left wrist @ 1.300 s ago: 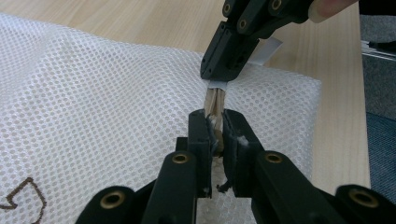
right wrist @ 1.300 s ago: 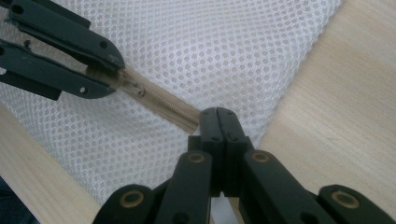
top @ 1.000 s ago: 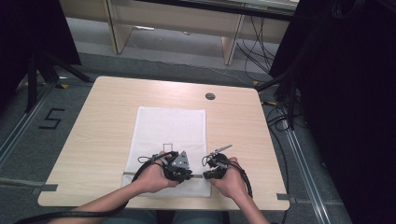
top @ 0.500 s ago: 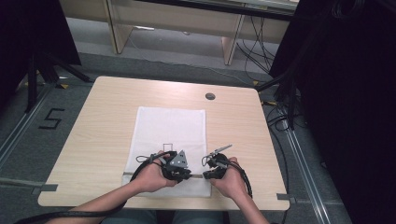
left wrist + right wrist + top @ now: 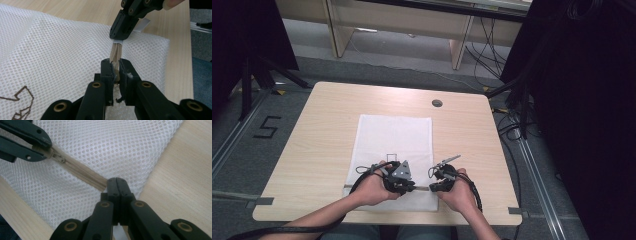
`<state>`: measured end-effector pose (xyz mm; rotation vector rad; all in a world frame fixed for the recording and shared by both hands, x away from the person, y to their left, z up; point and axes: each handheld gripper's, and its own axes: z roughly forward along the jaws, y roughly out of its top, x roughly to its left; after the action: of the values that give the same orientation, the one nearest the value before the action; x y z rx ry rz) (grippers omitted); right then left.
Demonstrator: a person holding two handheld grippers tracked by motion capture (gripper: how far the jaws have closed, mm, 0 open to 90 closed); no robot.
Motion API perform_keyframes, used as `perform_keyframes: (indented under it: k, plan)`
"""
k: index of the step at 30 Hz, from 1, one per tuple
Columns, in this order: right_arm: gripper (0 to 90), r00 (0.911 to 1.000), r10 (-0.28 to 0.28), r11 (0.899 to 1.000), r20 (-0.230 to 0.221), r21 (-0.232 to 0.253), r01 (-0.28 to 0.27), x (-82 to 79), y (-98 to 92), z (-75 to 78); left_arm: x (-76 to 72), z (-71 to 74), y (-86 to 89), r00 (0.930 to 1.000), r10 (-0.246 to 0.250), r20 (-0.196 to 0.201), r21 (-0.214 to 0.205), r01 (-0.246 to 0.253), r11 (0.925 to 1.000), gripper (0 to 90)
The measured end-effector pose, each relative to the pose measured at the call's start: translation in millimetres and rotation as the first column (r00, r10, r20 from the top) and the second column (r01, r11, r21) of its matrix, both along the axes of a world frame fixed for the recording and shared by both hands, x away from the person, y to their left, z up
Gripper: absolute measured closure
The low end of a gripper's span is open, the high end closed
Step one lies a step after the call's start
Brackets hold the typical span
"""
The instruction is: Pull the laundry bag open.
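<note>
The white mesh bag (image 5: pixel 393 150) lies flat on the desk (image 5: pixel 312 135); at the bag's near edge, the left hand-held gripper (image 5: pixel 115 68) pinches the tan zipper (image 5: pixel 82 173) at its slider; the right hand-held gripper (image 5: pixel 116 182) clamps the zipper's end just beside it.

Mesh bag (image 5: pixel 394 145): white, with a regular pattern of small round holes and a thin dark-brown outline motif (image 5: pixel 18 98) printed on it. Zipper (image 5: pixel 82 175) along the bag's near edge: beige tape and teeth. Left gripper (image 5: pixel 115 66) and right gripper (image 5: pixel 116 182): black jaws with brass-coloured rivets. Table (image 5: pixel 322 130) under the bag: light wood grain, with one dark round hole (image 5: pixel 437 103) beyond the bag's far edge.
</note>
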<state>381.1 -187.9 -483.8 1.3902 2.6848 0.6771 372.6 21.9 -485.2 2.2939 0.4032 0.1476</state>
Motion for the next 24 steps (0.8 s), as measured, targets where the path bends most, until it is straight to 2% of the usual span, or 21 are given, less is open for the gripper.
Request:
perform_keyframes:
  k: [22, 24]
  plan:
    - [90.0, 1.0, 0.001, 1.0, -0.001, 0.0, -0.001, 0.0, -0.1, 0.0, -0.6, 1.6, 3.1, 1.0, -0.002, -0.001, -0.003, 0.002, 1.0, 81.8]
    - [90.0, 1.0, 0.001, 1.0, -0.001, 0.0, -0.001, 0.0, -0.1, 0.1, -0.5, 2.4, 4.7, 1.0, 0.0, 0.005, 0.007, 0.0, 1.0, 81.8]
